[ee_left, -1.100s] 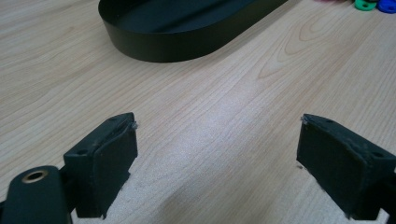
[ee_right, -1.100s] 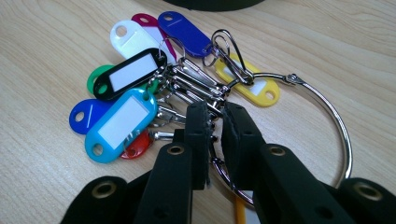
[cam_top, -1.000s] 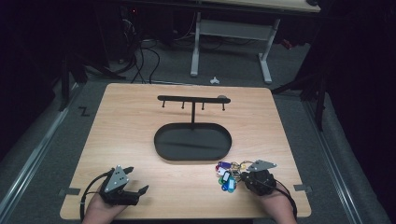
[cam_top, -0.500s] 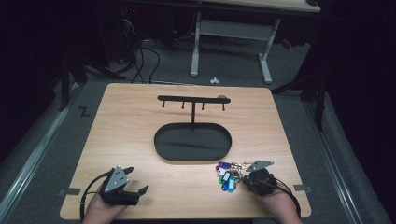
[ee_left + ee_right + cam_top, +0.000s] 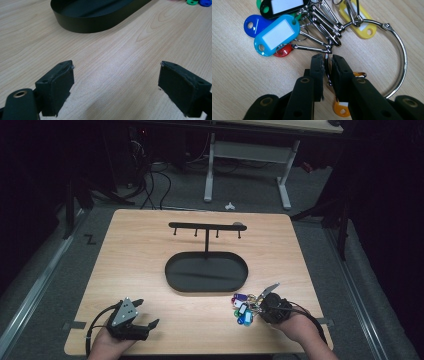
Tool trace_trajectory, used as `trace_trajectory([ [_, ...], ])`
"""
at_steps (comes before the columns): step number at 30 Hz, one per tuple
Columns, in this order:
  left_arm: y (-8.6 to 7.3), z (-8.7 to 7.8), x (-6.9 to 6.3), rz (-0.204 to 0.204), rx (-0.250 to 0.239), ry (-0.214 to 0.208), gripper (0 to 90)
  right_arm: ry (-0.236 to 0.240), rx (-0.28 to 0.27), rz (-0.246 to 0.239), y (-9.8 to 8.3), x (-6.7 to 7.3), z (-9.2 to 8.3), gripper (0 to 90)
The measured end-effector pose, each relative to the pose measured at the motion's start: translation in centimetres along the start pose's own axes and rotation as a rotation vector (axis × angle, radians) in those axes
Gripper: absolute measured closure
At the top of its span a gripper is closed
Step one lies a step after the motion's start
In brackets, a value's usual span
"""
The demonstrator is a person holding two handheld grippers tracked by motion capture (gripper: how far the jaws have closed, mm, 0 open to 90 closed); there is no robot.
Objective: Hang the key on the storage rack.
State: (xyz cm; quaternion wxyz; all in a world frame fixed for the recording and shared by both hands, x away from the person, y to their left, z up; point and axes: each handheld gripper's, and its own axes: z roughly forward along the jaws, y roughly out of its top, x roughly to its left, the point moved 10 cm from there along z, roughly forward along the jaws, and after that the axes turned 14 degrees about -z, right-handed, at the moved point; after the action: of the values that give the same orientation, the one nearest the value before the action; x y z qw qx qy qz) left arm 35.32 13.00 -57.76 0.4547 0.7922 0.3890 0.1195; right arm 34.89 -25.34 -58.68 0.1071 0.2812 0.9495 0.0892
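On the wooden surface (image 5: 150, 265) a black oval tray (image 5: 206, 271) sits near the middle, with a thin post rising from its far side to a crossbar with small hooks (image 5: 206, 226).

The right gripper (image 5: 270, 306) is at the near right, just beside the near right end of the tray, held in the person's right hand (image 5: 295, 325). In the right gripper view its jaws are nearly together, clamped on the wire of a large metal ring (image 5: 397, 65) that lies flat on the surface. Threaded on that ring is a bunch of key tags (image 5: 242, 307), spread out to the left of the gripper: a light blue tag (image 5: 277, 35), a dark blue one (image 5: 253, 25), a black one (image 5: 283, 6), a yellow one (image 5: 359, 18), a red one partly hidden, and an orange one under the jaws.

The left gripper (image 5: 132, 322) is at the near left, well apart from the tray and the tags. Its jaws are wide apart with nothing between them, hanging just above bare wood.
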Motion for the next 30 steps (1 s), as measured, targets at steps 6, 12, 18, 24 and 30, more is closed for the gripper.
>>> trace_trajectory([
  [6,0.01,0.01,0.0,0.002,0.001,-0.003,13.6,0.056,0.051,0.001,0.31,-0.33,0.13,78.8],
  [12,-0.02,0.03,-0.05,0.004,0.005,-0.006,13.6,0.099,0.115,0.007,0.46,-0.53,0.17,76.7],
  [18,0.0,-0.03,-0.02,0.002,0.004,-0.007,13.6,0.132,0.19,-0.002,0.63,-0.58,0.25,74.8],
  [24,0.02,-0.01,-0.03,0.0,0.003,-0.009,13.6,0.148,0.265,-0.02,0.93,-0.65,0.37,73.3],
  [30,0.03,-0.02,-0.04,0.002,0.004,-0.01,13.6,0.159,0.293,-0.043,1.01,-0.8,0.46,74.6],
])
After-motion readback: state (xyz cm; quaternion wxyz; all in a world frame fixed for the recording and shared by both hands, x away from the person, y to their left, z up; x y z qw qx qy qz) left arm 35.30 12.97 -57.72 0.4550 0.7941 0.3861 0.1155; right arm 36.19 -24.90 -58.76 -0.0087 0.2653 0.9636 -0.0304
